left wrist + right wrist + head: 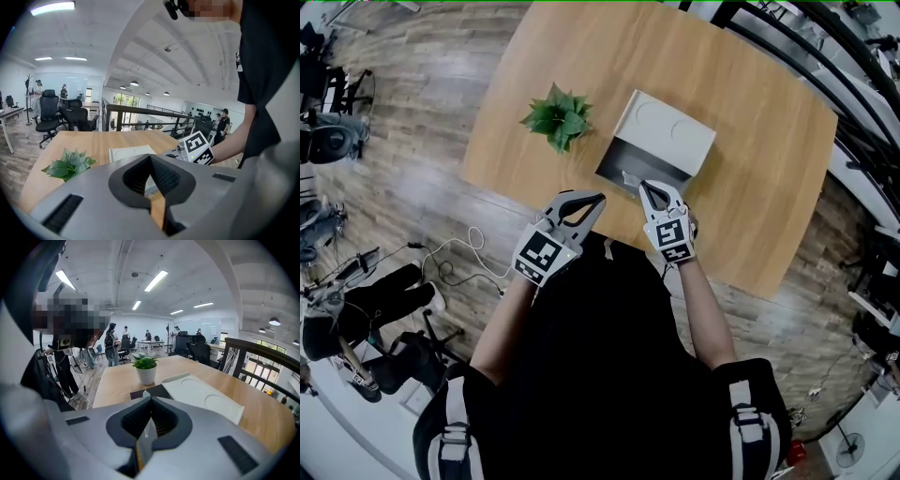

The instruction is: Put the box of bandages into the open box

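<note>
The open box (pixel 623 155) stands on the wooden table (pixel 750 187), its dark inside facing me and its white lid (pixel 667 131) folded back. In its front part lies a small white thing (pixel 628 176), seemingly the box of bandages; its tip (pixel 143 393) shows just past my right jaws. My right gripper (pixel 648 186) hangs over the box's front right corner, shut, with nothing clearly between the jaws. My left gripper (pixel 600 197) sits just left of the box's front edge, also shut and empty. The lid (pixel 131 152) also shows in the left gripper view.
A small potted plant (pixel 558 117) stands on the table left of the box. The table's near edge runs just under both grippers. A white cable (pixel 459 248) lies on the wood floor at the left. A black railing (pixel 825 56) runs beyond the table's right side.
</note>
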Available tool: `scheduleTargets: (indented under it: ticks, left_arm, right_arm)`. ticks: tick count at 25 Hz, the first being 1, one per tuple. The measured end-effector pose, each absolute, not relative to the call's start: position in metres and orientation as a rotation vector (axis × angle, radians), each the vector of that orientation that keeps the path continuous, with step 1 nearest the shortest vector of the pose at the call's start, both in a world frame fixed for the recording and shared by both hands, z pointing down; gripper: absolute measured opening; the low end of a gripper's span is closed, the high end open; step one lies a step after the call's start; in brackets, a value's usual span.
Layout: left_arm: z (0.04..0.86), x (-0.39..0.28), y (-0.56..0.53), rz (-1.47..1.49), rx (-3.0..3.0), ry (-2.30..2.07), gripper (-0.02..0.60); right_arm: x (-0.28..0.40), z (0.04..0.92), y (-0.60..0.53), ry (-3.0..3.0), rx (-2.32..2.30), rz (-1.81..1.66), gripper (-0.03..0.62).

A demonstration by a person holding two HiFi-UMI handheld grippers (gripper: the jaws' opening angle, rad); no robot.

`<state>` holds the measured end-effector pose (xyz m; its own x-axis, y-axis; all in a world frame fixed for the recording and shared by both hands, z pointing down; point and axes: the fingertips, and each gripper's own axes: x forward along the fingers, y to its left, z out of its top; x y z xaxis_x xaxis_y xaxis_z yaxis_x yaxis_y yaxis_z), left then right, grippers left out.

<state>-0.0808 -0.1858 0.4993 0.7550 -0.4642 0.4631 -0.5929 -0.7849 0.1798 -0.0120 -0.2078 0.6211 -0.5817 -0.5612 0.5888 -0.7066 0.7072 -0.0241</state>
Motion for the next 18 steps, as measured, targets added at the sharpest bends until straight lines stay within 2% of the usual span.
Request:
scheduleTargets:
  ticks: [18]
  left_arm:
    - [0.507, -0.069, -0.214, 0.596, 2.659, -0.717, 0.023]
  right_arm:
    - [-0.02, 0.67, -0.219, -2.301, 0.973, 0.536, 0.025]
